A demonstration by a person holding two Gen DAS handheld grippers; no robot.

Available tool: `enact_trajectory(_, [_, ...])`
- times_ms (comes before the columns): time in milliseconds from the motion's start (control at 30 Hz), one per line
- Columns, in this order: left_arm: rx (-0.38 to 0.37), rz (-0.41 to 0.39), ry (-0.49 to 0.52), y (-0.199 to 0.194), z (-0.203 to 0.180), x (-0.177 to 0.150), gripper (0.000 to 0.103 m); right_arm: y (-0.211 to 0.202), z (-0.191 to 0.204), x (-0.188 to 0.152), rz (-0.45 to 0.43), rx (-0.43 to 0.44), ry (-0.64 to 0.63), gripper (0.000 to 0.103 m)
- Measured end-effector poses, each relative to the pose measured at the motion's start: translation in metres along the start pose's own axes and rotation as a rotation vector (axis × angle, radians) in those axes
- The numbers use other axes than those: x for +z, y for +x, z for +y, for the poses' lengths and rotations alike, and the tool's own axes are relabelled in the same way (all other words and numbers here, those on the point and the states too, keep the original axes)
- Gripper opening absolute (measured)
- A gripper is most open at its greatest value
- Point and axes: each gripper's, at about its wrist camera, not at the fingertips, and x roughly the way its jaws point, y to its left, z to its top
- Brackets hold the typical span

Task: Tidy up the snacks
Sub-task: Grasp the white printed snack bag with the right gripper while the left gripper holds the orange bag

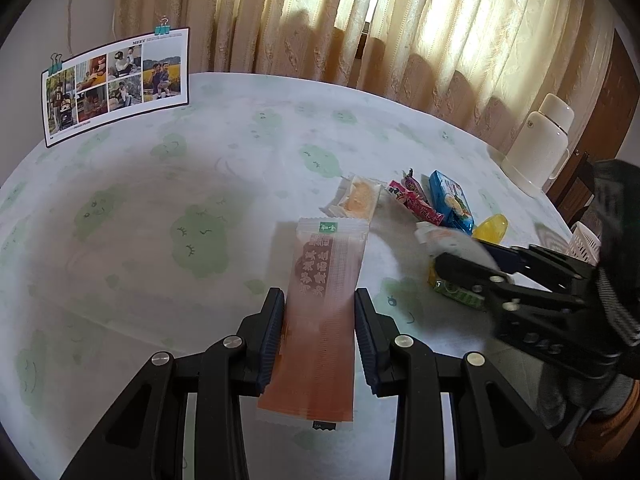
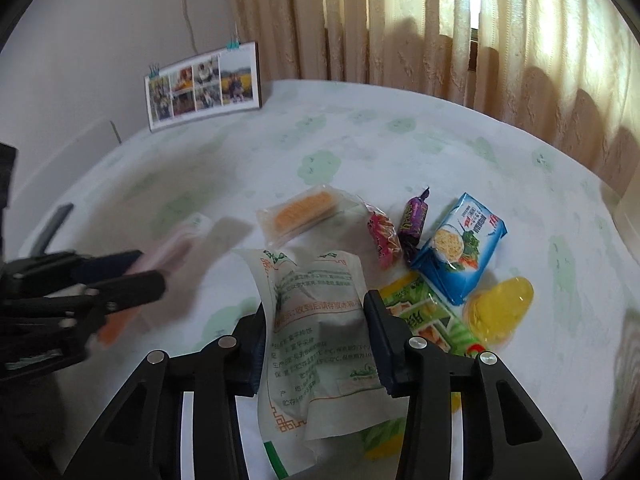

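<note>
A long orange snack packet (image 1: 320,312) is clamped in the left gripper (image 1: 319,320), above the tabletop (image 1: 160,200). The right gripper (image 2: 316,340) grasps a white pouch (image 2: 320,320). Just beyond to the right lie a blue noodle pack (image 2: 460,248), yellow jelly cup (image 2: 500,308) and candies (image 2: 400,228).

White tablecloth (image 1: 240,128) with green clouds; orange sachet (image 1: 320,320); blue packet (image 2: 460,248); yellow cup (image 2: 500,308).
</note>
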Motion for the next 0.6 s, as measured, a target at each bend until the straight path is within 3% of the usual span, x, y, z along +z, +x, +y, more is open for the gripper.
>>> enact_trajectory(167, [-0.003,-0.004,0.006,-0.001,-0.001,-0.001,0.032,-0.024,-0.010,-0.002,-0.067,0.022,0.072,0.032])
enact_trajectory(300, [0.000,-0.003,0.006,-0.002,-0.002,0.000,0.032,-0.035,-0.016,-0.003,-0.097,-0.018,0.081,0.032])
enact_trajectory(433, [0.005,-0.005,0.006,-0.003,-0.003,-0.001,0.032,-0.027,-0.020,-0.009,-0.052,0.018,0.104,0.033])
enact_trajectory(467, [0.006,-0.004,0.006,-0.002,-0.003,-0.001,0.032,-0.024,-0.019,-0.011,-0.039,0.026,0.099,0.037])
enact_trajectory(567, [0.004,-0.002,0.008,-0.002,-0.003,-0.001,0.032,-0.016,-0.010,-0.016,-0.024,0.015,0.046,0.072])
enact_trajectory(600, [0.004,-0.002,0.008,-0.002,-0.003,-0.001,0.032,-0.015,-0.009,-0.017,-0.027,0.003,0.034,0.076])
